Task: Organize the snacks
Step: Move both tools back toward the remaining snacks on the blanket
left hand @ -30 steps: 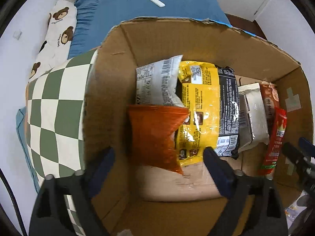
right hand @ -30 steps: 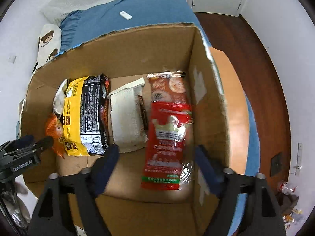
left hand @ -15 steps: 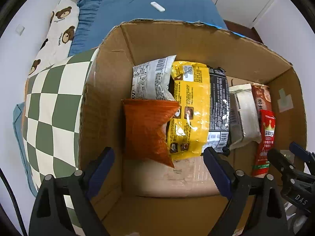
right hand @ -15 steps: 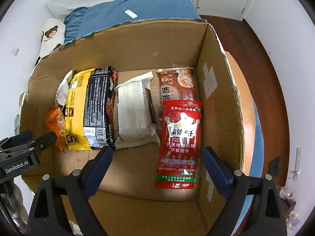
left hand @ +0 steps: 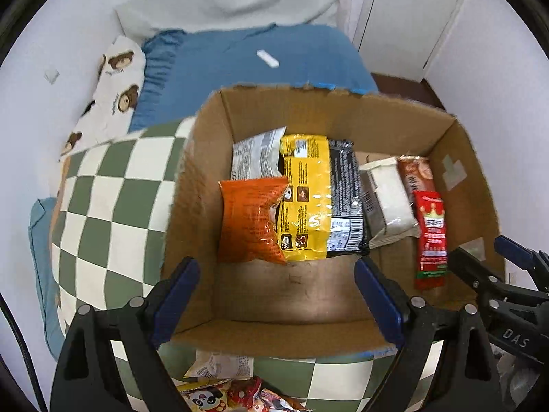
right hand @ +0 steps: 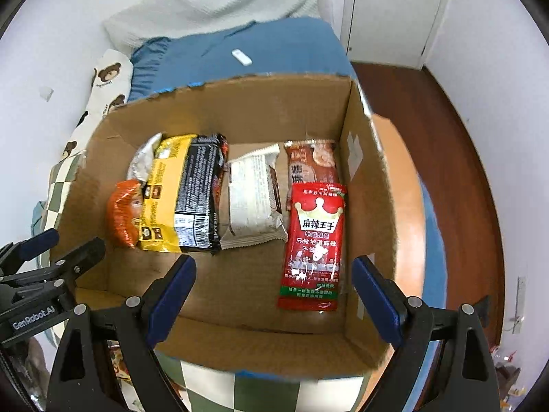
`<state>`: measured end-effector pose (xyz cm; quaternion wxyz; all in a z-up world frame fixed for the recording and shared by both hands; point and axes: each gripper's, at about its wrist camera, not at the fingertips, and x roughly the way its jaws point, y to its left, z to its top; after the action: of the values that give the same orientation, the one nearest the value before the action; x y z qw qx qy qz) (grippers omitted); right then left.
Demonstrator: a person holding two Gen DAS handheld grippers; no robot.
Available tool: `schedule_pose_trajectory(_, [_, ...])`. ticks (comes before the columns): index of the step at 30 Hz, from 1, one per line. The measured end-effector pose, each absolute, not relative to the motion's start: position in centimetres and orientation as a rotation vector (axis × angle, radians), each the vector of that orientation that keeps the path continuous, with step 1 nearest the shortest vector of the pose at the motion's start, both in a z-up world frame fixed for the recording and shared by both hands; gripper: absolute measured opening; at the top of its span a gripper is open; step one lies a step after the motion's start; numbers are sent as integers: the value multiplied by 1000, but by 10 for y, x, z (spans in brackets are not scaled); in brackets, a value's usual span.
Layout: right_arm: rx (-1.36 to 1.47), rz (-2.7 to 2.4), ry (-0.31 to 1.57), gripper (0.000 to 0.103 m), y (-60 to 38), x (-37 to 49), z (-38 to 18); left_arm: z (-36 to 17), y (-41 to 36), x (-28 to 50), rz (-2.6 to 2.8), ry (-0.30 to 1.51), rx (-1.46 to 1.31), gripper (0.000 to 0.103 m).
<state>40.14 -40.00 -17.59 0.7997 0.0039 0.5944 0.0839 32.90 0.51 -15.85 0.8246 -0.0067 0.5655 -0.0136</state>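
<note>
An open cardboard box (right hand: 240,116) holds the snacks, all lying flat on its floor in a row. At the box's left wall lies an orange crinkled packet (left hand: 250,219), partly over a white printed packet (left hand: 257,154) behind it. Next to the orange one rests a yellow-and-black bag (right hand: 182,199), overlapping it. Beside that lies a white wrapped pack (right hand: 254,199). Nearest the box's right wall, a red sachet with a crown (right hand: 315,243) lies lengthwise on top of a brown-red packet (right hand: 308,164). More snack packets (left hand: 226,388) lie outside the box's near wall.
</note>
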Motion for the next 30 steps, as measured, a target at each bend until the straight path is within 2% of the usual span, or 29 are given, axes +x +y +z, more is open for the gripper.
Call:
schedule_pose_trajectory(10, [14,195,1121,94,-401,357,-115,-97,8,285,-45,1030,-3,92])
schedule_pose_trajectory(18, [89,254,1072,94,-402,309,-77,-74,28,240,-64,987,-41,92])
schedule_pose_trajectory(22, [139,322,1129,94,-393,273,-91,-93,55,197,-34,1024,-27,92])
schedule_pose_trajectory(26, [176,372,1234,93,-379,228,-133,-142,90,147,34,1128,17,92])
schedule_pose_trajectory(27, [185,381,1261,86,-375,218,-145,-163,101,132,50,1186,27,92])
schedule_pose_trajectory(28, [205,398,1293,72,-371,207,-159,-178,108,122,63,1228,31,92])
schedule_pose_trajectory(30, [244,418,1363,68,-360,187,-187,-209,125,100,100,1307,32,92])
